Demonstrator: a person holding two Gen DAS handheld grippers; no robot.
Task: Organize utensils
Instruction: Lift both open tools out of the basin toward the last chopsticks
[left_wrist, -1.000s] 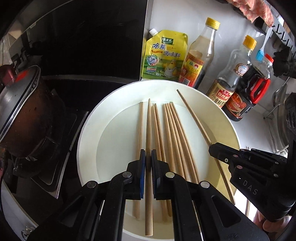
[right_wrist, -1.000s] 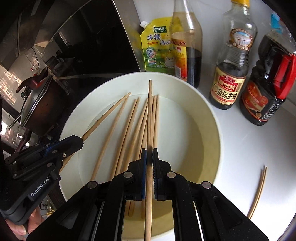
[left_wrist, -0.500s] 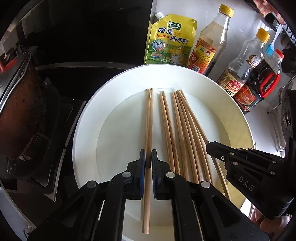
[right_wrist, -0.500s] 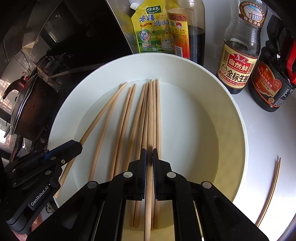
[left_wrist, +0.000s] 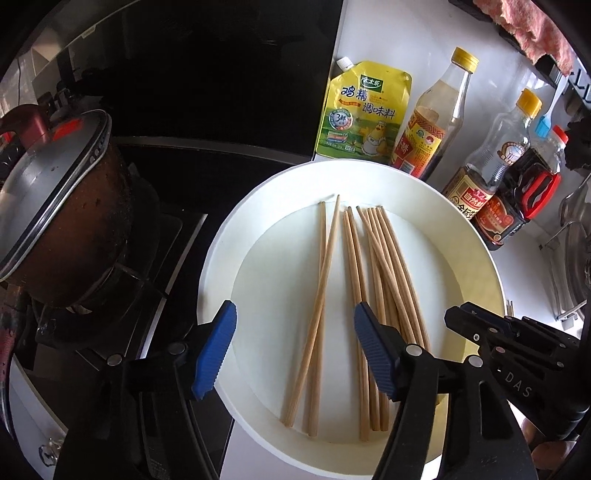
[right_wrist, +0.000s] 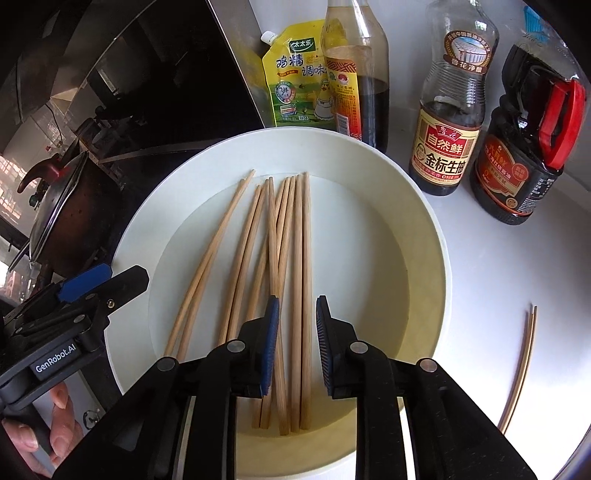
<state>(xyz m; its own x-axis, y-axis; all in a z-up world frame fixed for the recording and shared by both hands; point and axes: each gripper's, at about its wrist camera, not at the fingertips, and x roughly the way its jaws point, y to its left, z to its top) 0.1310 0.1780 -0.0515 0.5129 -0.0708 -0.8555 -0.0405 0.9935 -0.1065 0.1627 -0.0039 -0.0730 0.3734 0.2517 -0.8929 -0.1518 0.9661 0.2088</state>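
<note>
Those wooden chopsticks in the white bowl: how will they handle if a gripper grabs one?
The chopsticks look thin, rigid and light, so probably stiff, not floppy. They look round and smooth, so likely to roll or slip. They overlap in the bowl, so lifting one may drag neighbours.

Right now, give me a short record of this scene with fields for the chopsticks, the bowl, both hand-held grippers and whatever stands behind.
chopsticks: wooden, lying loose in the bowl, two crossing
bowl: white, round, on the counter beside the stove
left hand-held gripper: jaws just opened wide, holding nothing
right hand-held gripper: jaws just parted, chopsticks between, not pinched
behind: seasoning pouch, sauce bottles
off bowl: thin sticks on counter
</note>
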